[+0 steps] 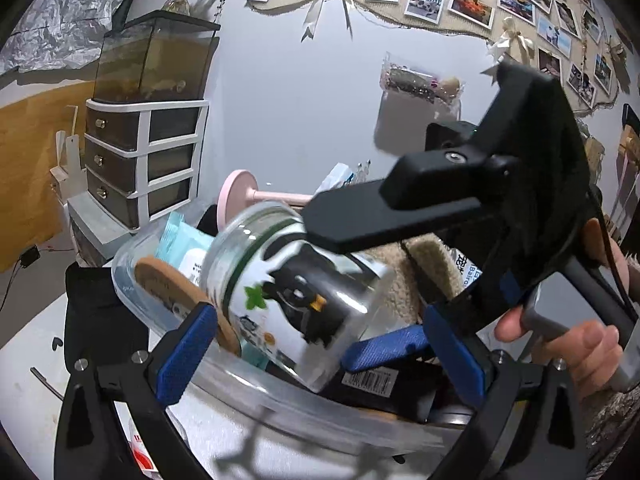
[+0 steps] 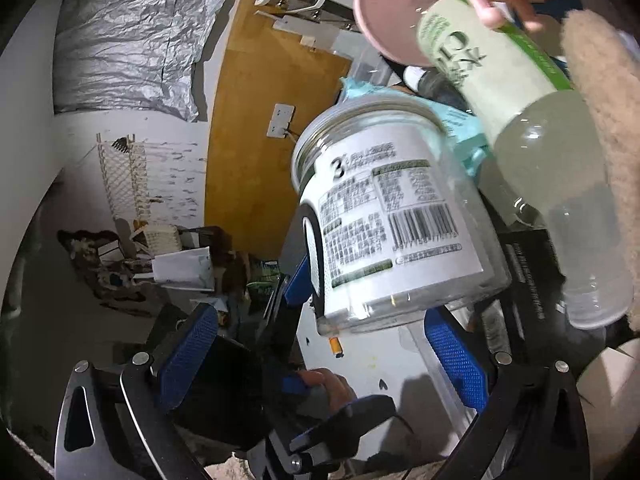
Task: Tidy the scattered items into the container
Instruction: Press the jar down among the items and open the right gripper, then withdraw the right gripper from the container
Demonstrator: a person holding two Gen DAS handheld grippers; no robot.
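The left tool [image 1: 320,344] stands released, its blue fingers [image 1: 186,350] spread wide to either side of a clear jar [image 1: 296,292]; the right tool [image 2: 320,356] is likewise spread in its own view, with the same jar [image 2: 390,220] ahead of its fingers, and whether either pad touches the glass cannot be told. In the left view the right tool's black body [image 1: 460,196] reaches in over the jar, a hand [image 1: 568,344] on its grip. The jar lies tilted on its side over the clear container [image 1: 280,400], long axis slanting from the open threaded mouth at upper left down to the base at lower right; its label shows cow-like black patches and a green leaf on one side, and a large "3", a barcode and small unreadable print on the other. Just beside it lie a cork disc [image 1: 180,300], a teal packet [image 1: 186,244] and a pale green bottle [image 2: 520,120] with blurred writing; farther back, a pink stand [image 1: 236,196], then a drawer unit [image 1: 144,160] on the desk [image 1: 92,216].
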